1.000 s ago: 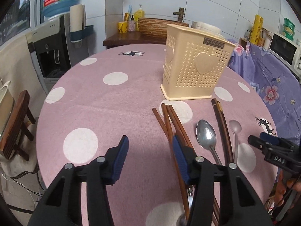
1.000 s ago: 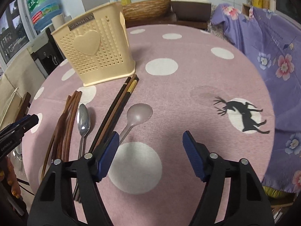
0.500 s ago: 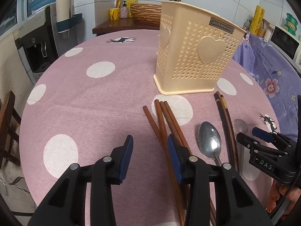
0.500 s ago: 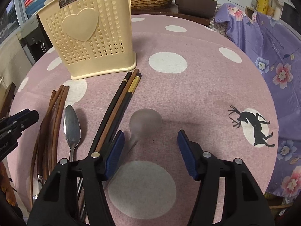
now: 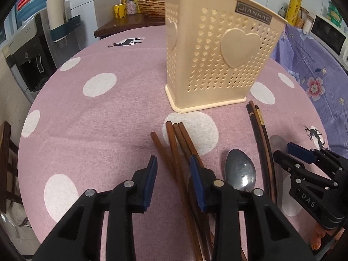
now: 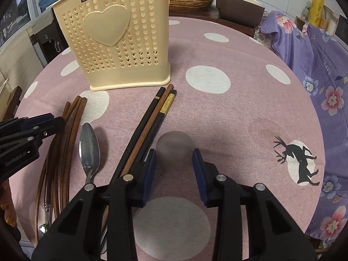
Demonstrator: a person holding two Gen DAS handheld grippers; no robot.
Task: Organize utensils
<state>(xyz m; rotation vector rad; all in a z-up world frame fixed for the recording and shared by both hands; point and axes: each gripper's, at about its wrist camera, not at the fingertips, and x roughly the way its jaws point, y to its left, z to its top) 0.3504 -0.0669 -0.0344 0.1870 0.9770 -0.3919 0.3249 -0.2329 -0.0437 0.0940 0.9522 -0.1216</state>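
A cream perforated utensil holder (image 5: 219, 58) (image 6: 121, 41) stands upright on the pink dotted table. In front of it lie several brown chopsticks (image 5: 174, 145) (image 6: 69, 126), a metal spoon (image 5: 240, 169) (image 6: 89, 145), dark chopsticks (image 5: 260, 130) (image 6: 152, 117) and a translucent plastic spoon (image 6: 175, 146) (image 5: 277, 141). My left gripper (image 5: 174, 176) is open, its fingers either side of the brown chopsticks. My right gripper (image 6: 174, 169) is open, its fingers either side of the plastic spoon's bowl. Each gripper shows in the other's view: the right in the left wrist view (image 5: 304, 167), the left in the right wrist view (image 6: 32, 128).
The round table (image 5: 97, 113) drops off at left and near edges. A purple floral cloth (image 6: 322, 65) covers furniture at right. A water dispenser (image 5: 30, 52) stands far left. A wooden shelf with a basket (image 5: 150, 4) lies behind the holder.
Both grippers have moved forward and down toward the utensils and narrowed. The left now straddles the brown chopsticks, the right straddles the plastic spoon's bowl.
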